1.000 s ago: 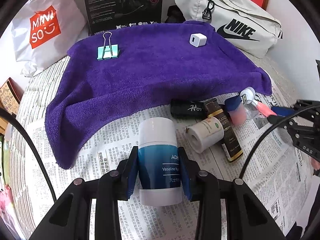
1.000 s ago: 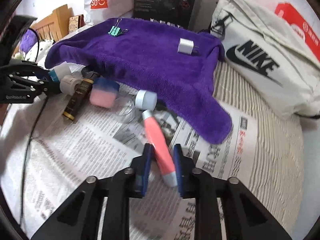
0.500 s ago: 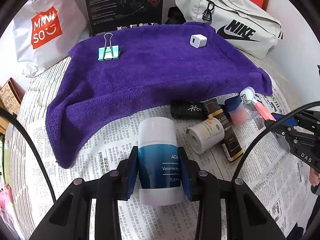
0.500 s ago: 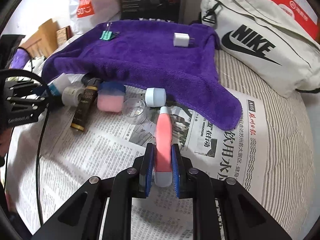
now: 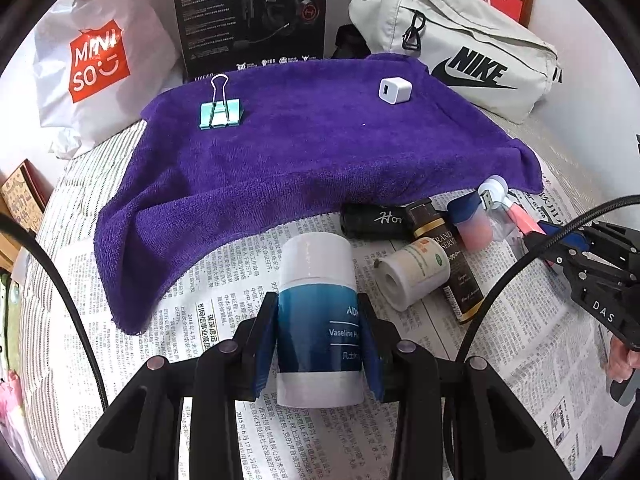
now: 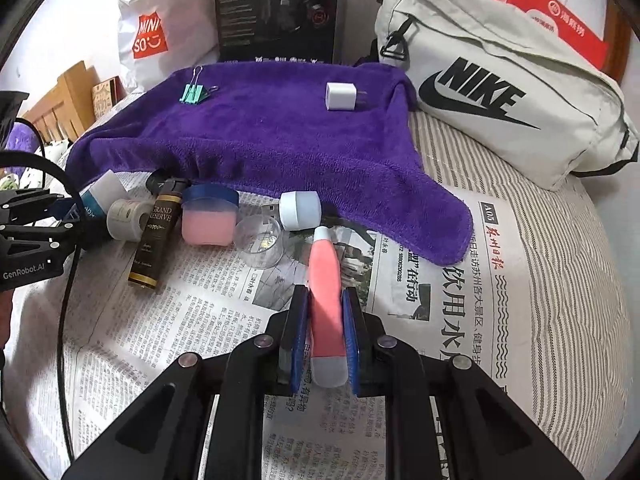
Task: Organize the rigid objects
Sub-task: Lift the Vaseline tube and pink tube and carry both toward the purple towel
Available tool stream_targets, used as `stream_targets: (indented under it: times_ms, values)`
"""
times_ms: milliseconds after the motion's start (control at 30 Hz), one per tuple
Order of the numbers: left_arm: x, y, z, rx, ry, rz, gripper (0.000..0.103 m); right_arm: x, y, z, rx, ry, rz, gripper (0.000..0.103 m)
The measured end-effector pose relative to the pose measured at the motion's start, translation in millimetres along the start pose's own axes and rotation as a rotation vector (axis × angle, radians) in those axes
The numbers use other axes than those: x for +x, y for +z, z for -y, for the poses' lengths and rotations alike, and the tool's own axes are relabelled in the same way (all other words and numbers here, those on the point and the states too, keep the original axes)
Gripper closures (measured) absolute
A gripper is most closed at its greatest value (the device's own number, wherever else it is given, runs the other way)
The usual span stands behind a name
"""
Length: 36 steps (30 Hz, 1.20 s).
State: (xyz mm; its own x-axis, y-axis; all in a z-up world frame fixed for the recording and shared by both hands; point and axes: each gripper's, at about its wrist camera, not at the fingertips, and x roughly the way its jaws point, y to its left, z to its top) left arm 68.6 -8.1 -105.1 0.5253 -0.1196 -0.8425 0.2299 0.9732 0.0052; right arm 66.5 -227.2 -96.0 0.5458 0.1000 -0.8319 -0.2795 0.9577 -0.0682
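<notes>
You have only the binder clip (image 5: 221,114) and charger (image 5: 395,90) on the purple towel (image 5: 304,160), your left fingers (image 5: 264,336) clamp the Vaseline bottle (image 5: 318,320), right fingers (image 6: 298,332) pinch the pink tube (image 6: 325,304), the rest lies on newspaper (image 6: 200,320).

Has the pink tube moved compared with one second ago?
Yes. The pink tube lay slanted between open jaws; now it points straight toward the purple towel, clamped in the right gripper.
</notes>
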Motion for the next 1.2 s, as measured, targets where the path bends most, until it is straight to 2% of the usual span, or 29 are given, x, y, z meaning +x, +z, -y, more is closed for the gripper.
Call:
stream_targets:
  times_ms: [267, 1033, 1200]
  values:
    - [-4, -13, 0, -0.013, 0.009, 0.106, 0.068, -4, -11, -7, -0.014, -0.042, 0.055, 0.087]
    - [-4, -12, -1, -0.01, 0.009, 0.109, 0.068, -4, -11, -11, -0.021, -0.055, 0.055, 0.087]
    - [-5, -11, -5, -0.025, -0.023, 0.113, 0.069, -4, -11, -8, -0.012, -0.044, 0.055, 0.087]
